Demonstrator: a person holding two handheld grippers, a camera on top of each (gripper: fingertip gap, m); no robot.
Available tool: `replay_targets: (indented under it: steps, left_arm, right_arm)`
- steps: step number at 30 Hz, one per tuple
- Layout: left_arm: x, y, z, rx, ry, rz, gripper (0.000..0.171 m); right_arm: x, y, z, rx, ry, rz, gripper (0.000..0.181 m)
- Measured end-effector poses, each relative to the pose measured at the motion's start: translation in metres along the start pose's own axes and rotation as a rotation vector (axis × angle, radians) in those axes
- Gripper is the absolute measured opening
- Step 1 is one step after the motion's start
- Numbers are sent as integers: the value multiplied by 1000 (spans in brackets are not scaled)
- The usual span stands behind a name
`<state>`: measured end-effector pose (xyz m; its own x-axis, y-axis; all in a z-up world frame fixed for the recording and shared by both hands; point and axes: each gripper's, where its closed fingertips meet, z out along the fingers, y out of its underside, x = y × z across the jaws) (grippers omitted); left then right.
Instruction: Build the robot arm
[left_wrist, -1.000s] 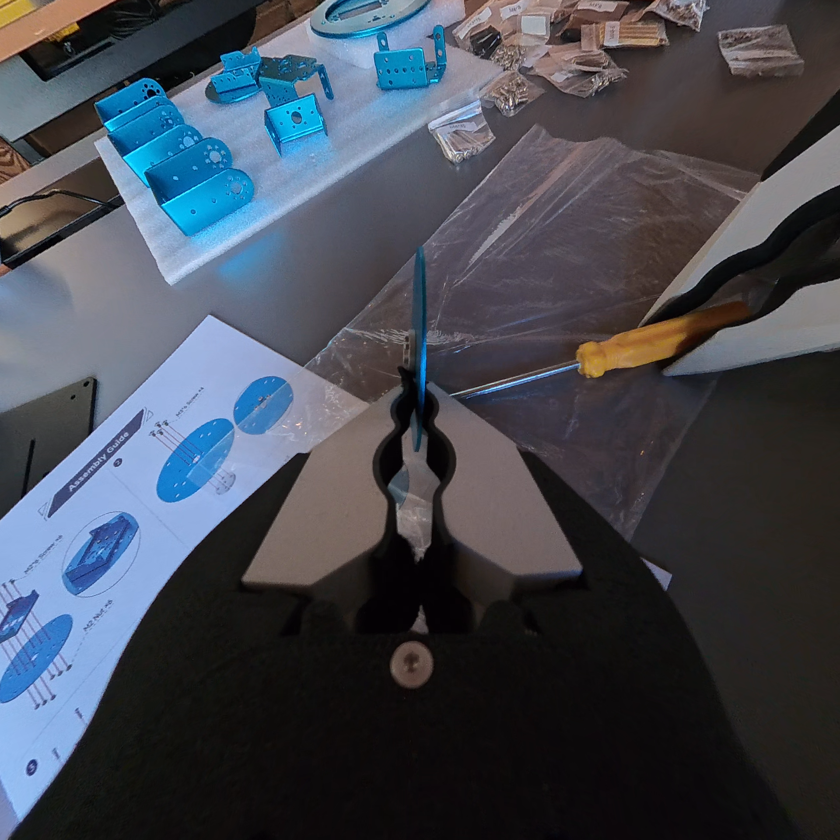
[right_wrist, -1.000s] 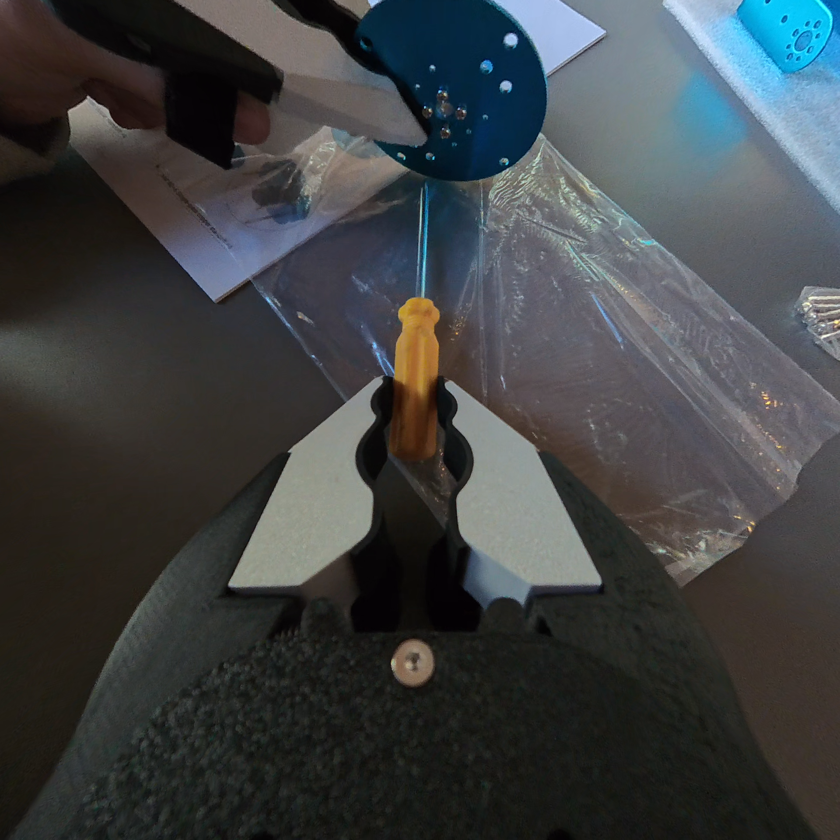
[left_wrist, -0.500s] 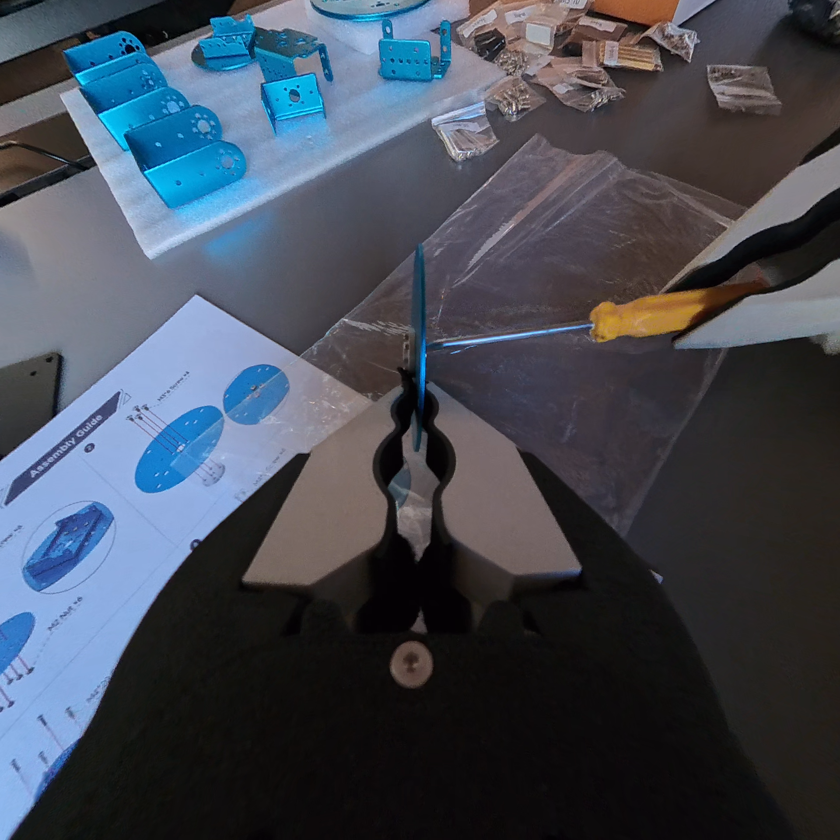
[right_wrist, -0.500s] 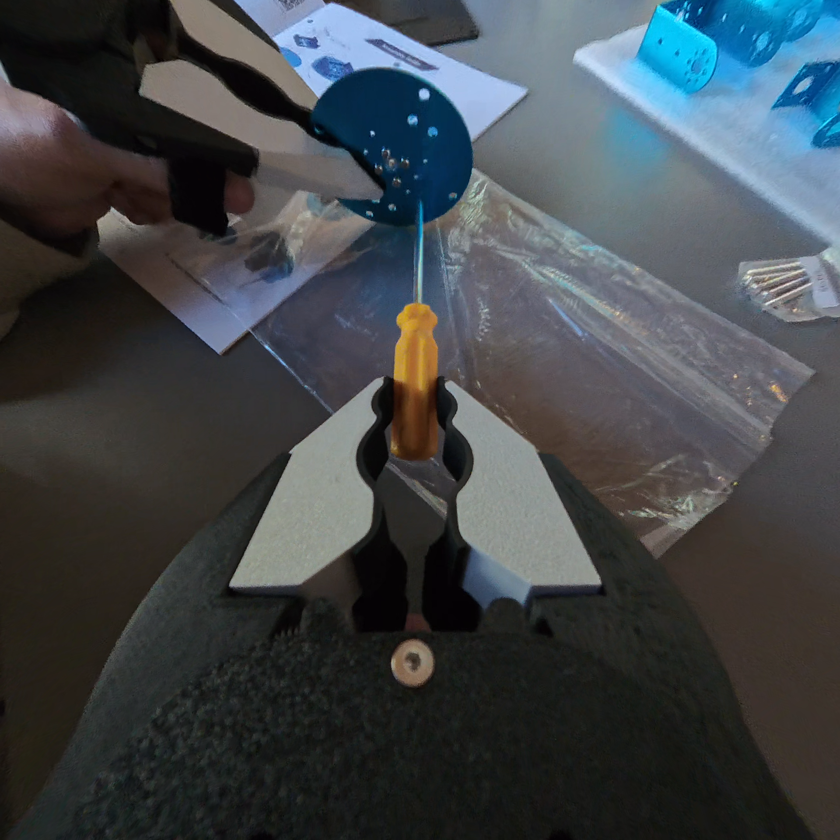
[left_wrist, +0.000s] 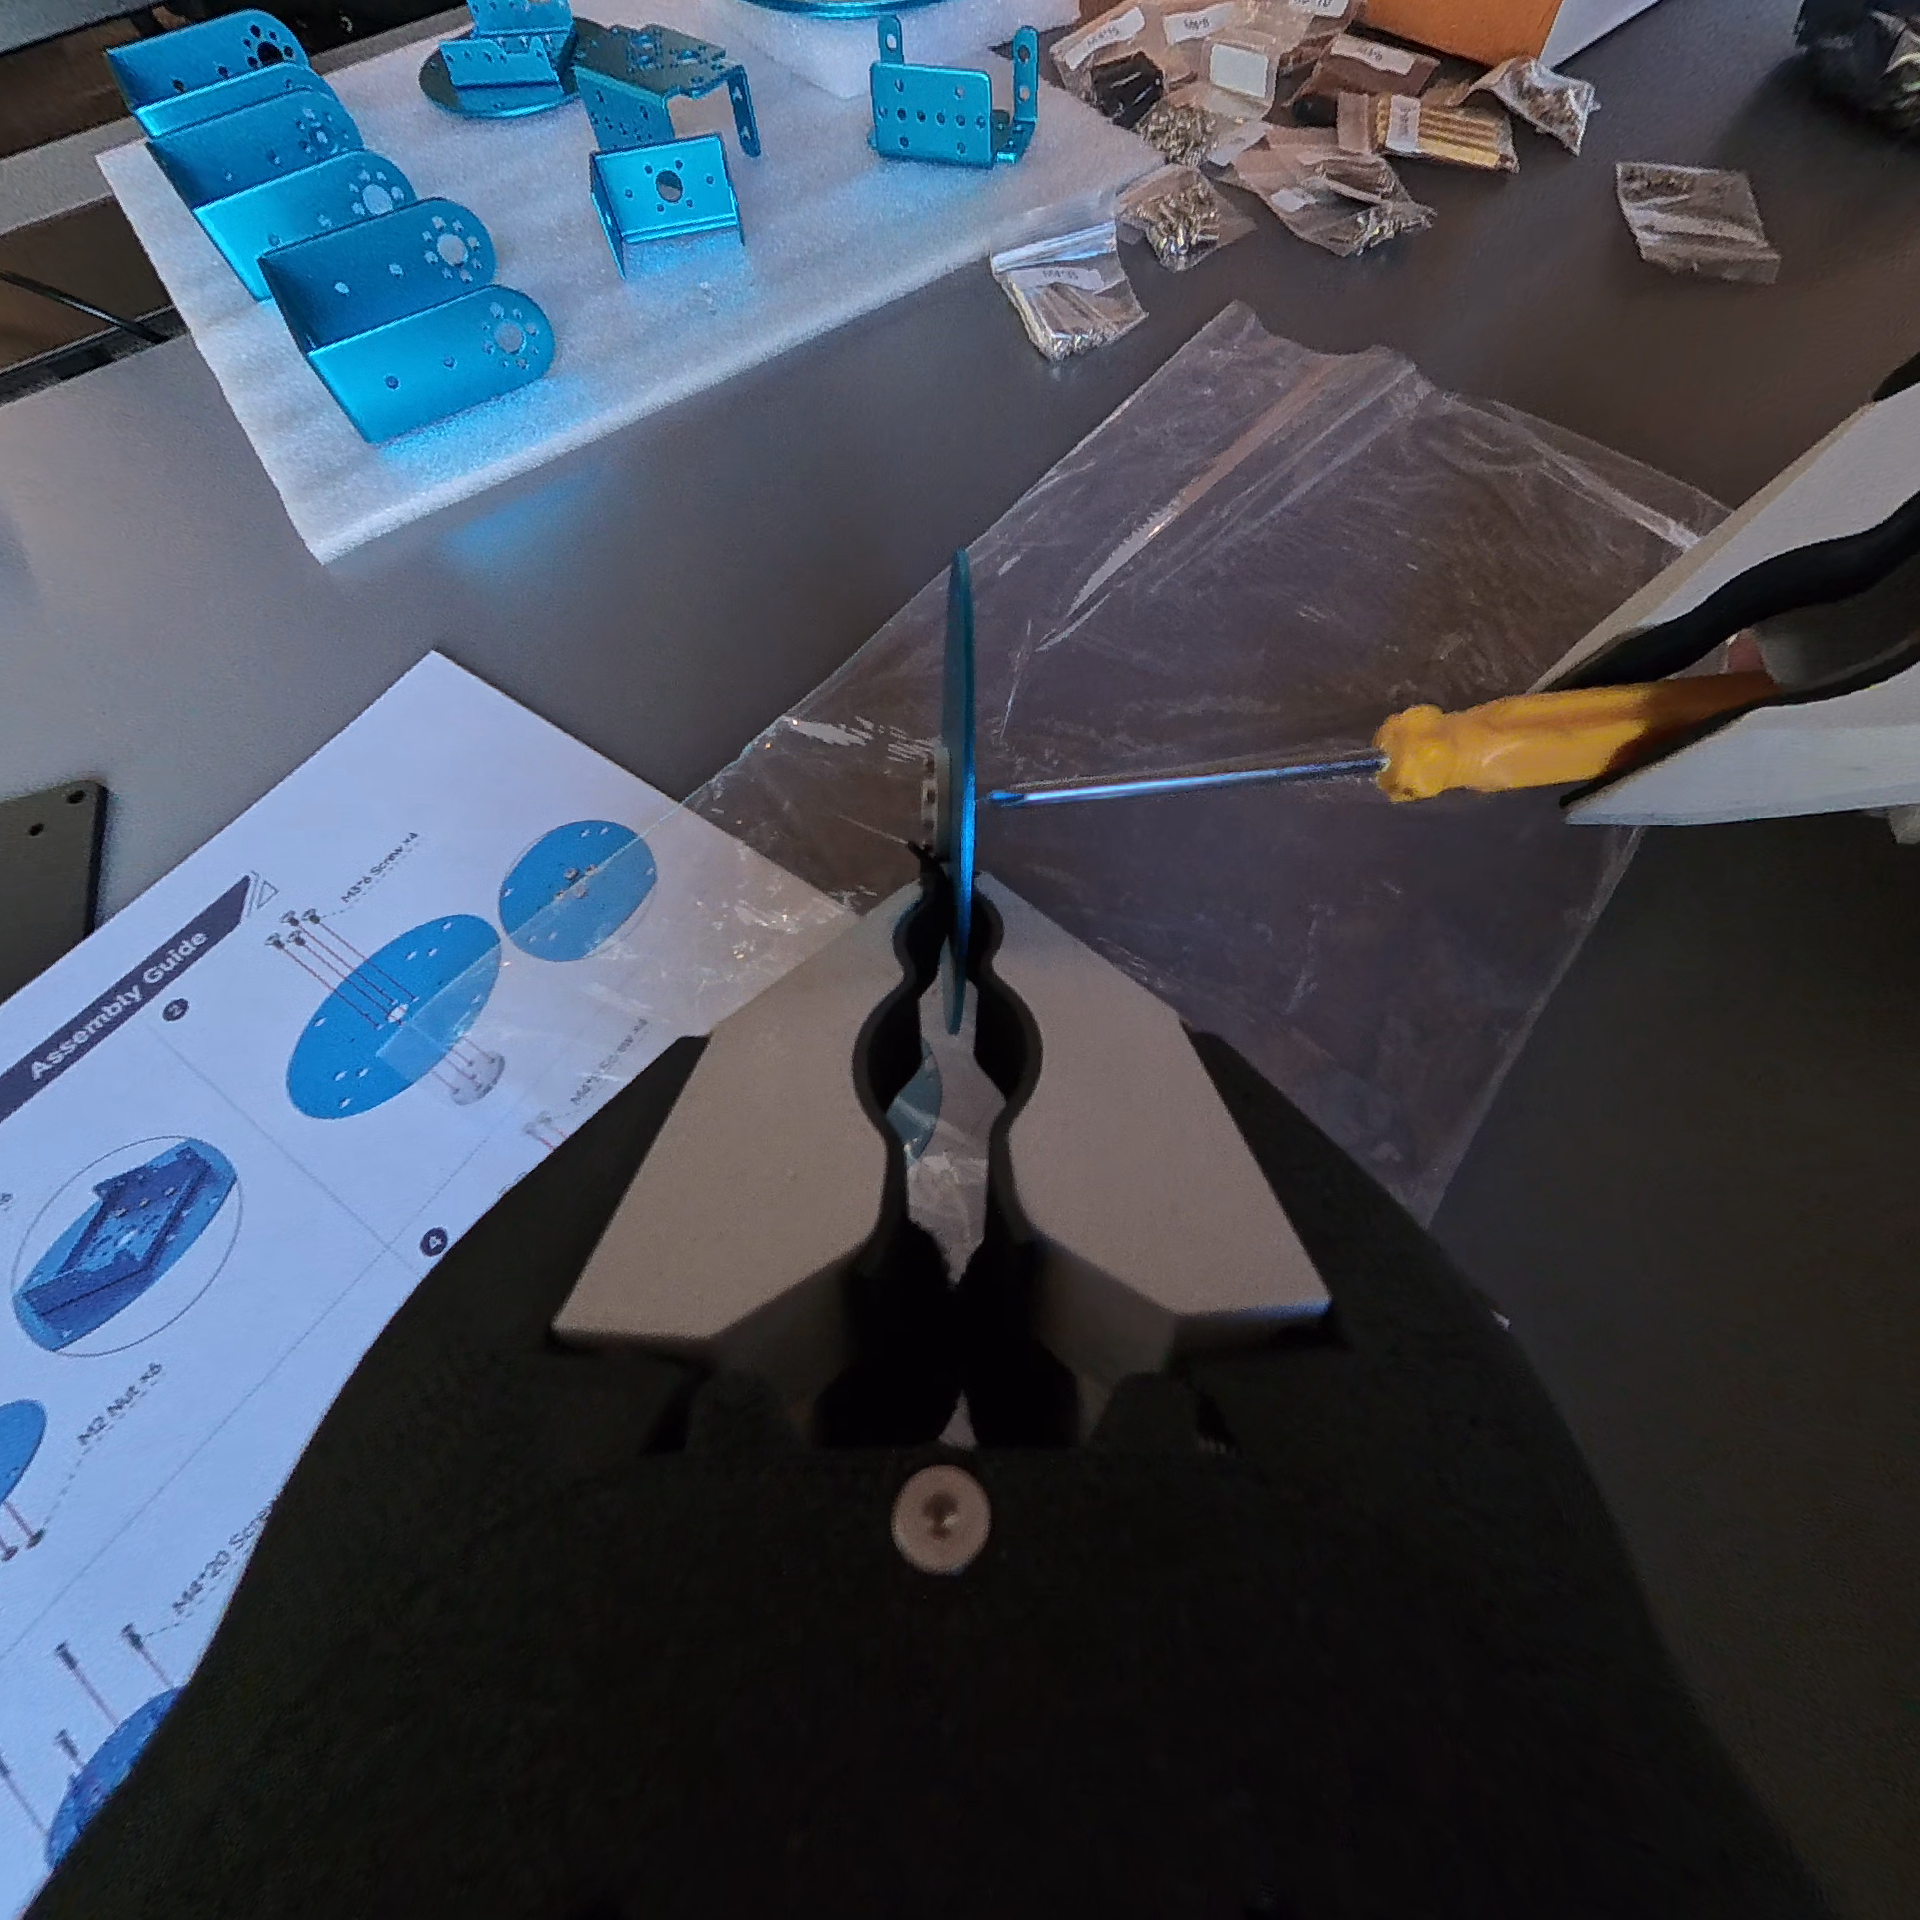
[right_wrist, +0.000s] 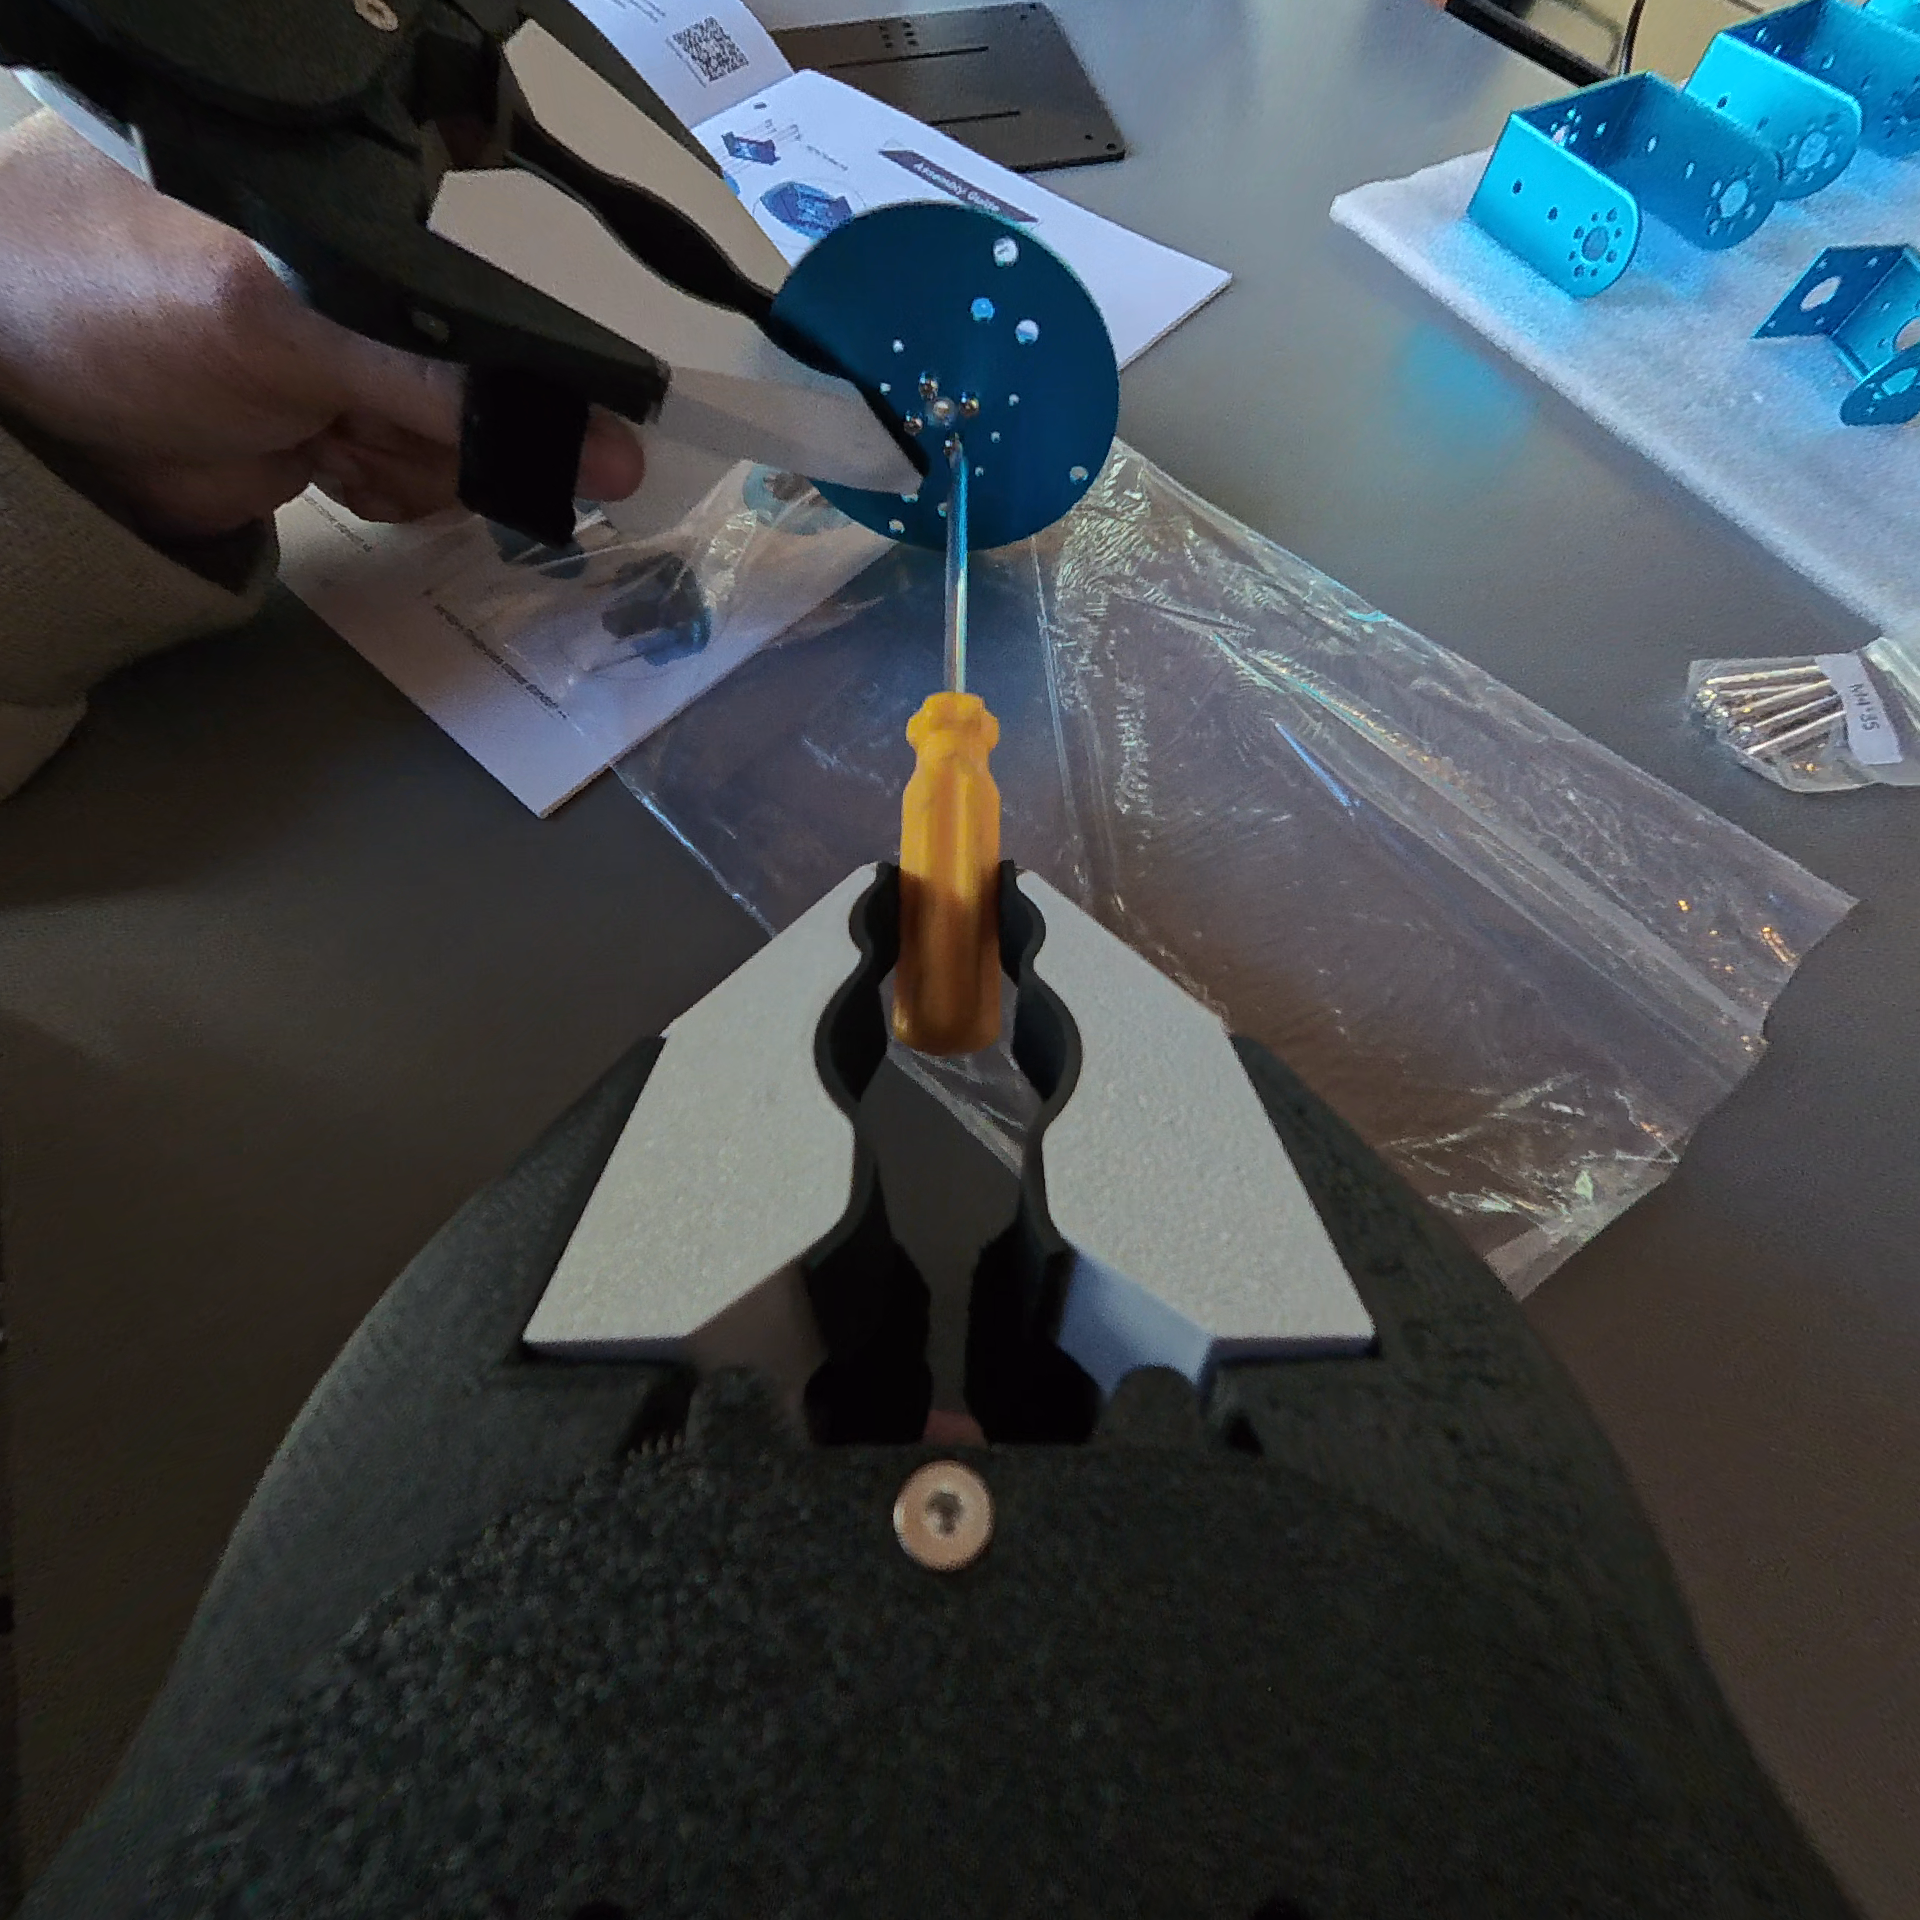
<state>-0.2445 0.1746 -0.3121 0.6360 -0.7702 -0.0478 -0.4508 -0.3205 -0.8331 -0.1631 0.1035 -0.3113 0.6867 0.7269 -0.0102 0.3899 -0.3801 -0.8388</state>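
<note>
Left gripper (left_wrist: 954, 914) pinches the blue disc (right_wrist: 956, 384) on edge, up off the table | right gripper (right_wrist: 948, 883) squeezes the yellow screwdriver (right_wrist: 948, 883) | tip looks to touch a screw near the middle | keep it straight, disc steady.

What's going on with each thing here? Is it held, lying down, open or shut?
Left gripper: shut on the disc.
Disc: held on edge, off the table.
Right gripper: shut on the screwdriver.
Screwdriver: held, tip at a screw near the disc's middle.
Plastic bag: lying flat, looks empty.
Guide: open, flat.
Brackets: loose on foam.
Screw bags: lying loose.
</note>
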Motion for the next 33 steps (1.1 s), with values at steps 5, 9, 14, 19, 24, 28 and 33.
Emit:
replay_targets:
  steps: [5, 9, 14, 19, 24, 28, 33]
  left_arm:
    - [0, 0, 0, -2, -5, 7, 2]
    - [0, 0, 0, -2, -8, 12, 2]
    - [0, 0, 0, -2, -6, 9, 2]
    - [0, 0, 0, -3, -1, 2, 2]
    - [0, 0, 0, -4, -6, 10, 2]
    - [-1, 1, -2, -3, -1, -15, 2]
    - [-3, 3, -2, -24, -19, -62, 2]
  right_arm:
    - [-1, 1, 1, -10, 6, -13, 18]
    - [0, 1, 1, -11, 13, -18, 18]
    - [1, 0, 1, -11, 60, -81, 18]
    - [3, -4, -1, -7, 161, -237, 18]
    - [9, -3, -1, -58, 300, -427, 18]
    - [9, -5, 0, -106, 484, -702, 18]
    - [9, -5, 3, -129, 473, -686, 18]
